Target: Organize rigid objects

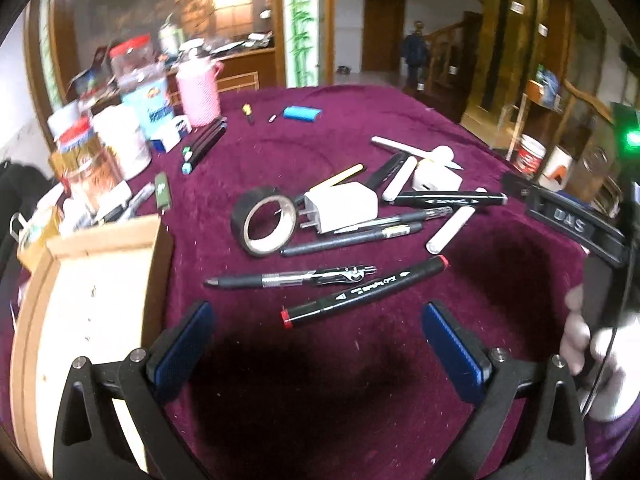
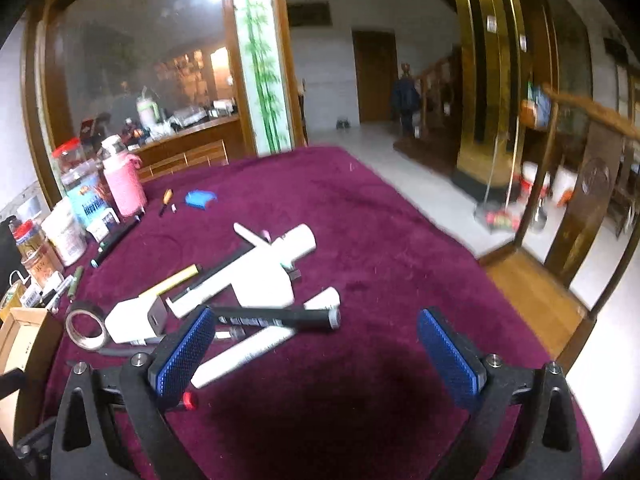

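Pens, markers, white tubes, a tape roll (image 1: pixel 264 222) and a white charger (image 1: pixel 340 208) lie scattered on the maroon tablecloth (image 1: pixel 320 128). My left gripper (image 1: pixel 316 344) is open just short of a black marker with red ends (image 1: pixel 364 290) and a black click pen (image 1: pixel 292 278). A wooden box (image 1: pixel 88 304) sits at its left. My right gripper (image 2: pixel 316 348) is open above the cloth; a black marker (image 2: pixel 276 318) and a white tube (image 2: pixel 248 350) lie by its left finger (image 2: pixel 184 356). The charger (image 2: pixel 136 320) and tape roll (image 2: pixel 86 330) lie further left.
Jars, cans and a pink flask (image 1: pixel 198 90) crowd the table's back left. A blue object (image 1: pixel 302 113) and a small screwdriver (image 1: pixel 249 113) lie further back. The right gripper's body (image 1: pixel 572 220) and a hand (image 1: pixel 588 344) are at the right. The table edge (image 2: pixel 500 280) drops to the floor.
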### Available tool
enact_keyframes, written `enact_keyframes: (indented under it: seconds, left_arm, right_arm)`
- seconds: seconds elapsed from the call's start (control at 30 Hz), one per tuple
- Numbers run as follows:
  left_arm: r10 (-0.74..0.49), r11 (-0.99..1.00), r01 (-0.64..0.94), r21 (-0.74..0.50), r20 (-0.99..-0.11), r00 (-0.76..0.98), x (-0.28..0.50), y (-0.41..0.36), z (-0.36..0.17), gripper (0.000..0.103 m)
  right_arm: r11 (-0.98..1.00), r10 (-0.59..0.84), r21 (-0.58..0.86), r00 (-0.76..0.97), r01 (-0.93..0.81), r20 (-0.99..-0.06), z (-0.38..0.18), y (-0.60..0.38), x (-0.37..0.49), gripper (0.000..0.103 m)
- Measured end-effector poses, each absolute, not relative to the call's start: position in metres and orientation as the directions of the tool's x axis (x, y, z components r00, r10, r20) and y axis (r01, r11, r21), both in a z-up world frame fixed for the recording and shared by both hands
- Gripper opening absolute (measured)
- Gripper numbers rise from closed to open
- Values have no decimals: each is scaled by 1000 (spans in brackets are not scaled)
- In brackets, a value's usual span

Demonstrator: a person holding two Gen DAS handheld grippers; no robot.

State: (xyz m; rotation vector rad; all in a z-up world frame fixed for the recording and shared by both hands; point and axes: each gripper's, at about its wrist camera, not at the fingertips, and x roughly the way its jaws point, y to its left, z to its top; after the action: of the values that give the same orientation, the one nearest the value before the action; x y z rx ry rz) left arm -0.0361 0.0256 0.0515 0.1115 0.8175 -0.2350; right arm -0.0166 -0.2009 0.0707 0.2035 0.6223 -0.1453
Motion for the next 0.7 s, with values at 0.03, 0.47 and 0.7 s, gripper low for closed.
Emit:
enact_keyframes:
  seconds: [0.03, 0.47, 0.7]
  left_arm:
    - [-178, 960, 280, 15, -738, 651, -35, 23, 51, 103]
    - [-302, 881, 468, -65, -840, 452, -10, -28, 18, 65]
    - [-446, 786, 585, -200, -838, 313, -40, -40, 33, 43]
  right_arm:
    - [968, -84, 146, 812, 205, -578, 72, -203, -20, 102]
    - [959, -44, 186, 761, 214, -648, 57, -214, -13, 102]
    - [954, -29, 208, 754, 218, -656, 56, -217, -13, 102]
